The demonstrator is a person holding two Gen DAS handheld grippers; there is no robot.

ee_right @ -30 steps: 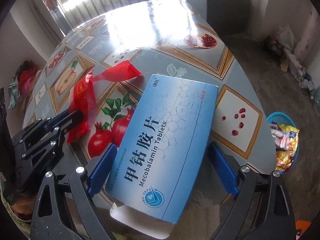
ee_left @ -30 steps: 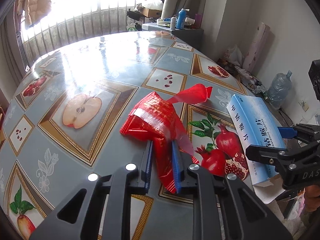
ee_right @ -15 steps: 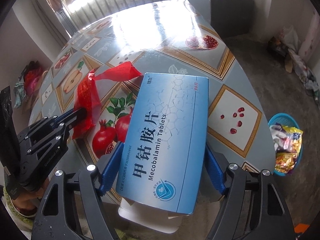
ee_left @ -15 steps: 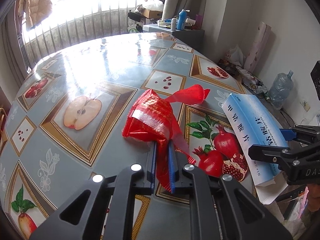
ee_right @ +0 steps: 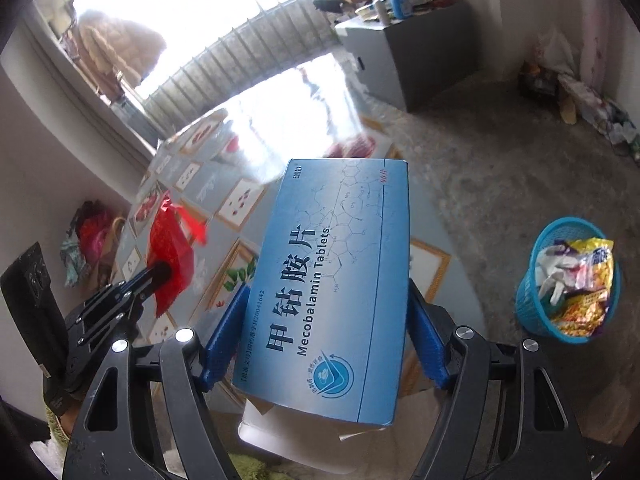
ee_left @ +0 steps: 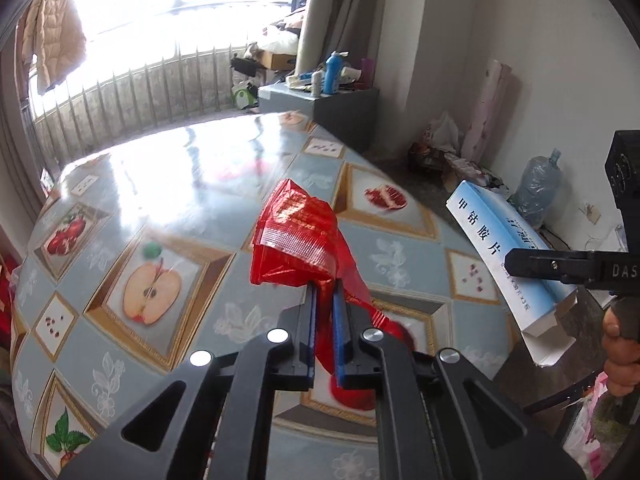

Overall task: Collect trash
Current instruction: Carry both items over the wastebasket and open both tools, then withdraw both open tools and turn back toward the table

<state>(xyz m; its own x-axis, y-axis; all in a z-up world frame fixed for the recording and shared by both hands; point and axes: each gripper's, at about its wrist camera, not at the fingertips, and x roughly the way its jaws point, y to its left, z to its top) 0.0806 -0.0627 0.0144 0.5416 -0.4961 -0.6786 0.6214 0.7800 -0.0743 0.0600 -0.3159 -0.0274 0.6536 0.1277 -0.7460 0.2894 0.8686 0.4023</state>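
Both items are now riding clear of the desk [ee_left: 168, 184], where a second ago they were lying on its fruit-patterned cover. The left gripper [ee_left: 325, 292] is keeping its jaws pinched together on the red plastic wrapper [ee_left: 298, 236], which is hanging above the apple panel. The right gripper [ee_right: 326, 328] is holding the blue medicine box [ee_right: 340, 276] out past the desk edge, its jaws clamped on the box's long sides after narrowing from a wider gap. The box's near flap is hanging open, partly hidden beneath it. A hand [ee_left: 620, 356] is partly cut off at the frame edge. Right of the desk, on the concrete floor, a blue basket [ee_right: 532, 300] is sitting full of wrappers; glare is washing out the desk's far side.
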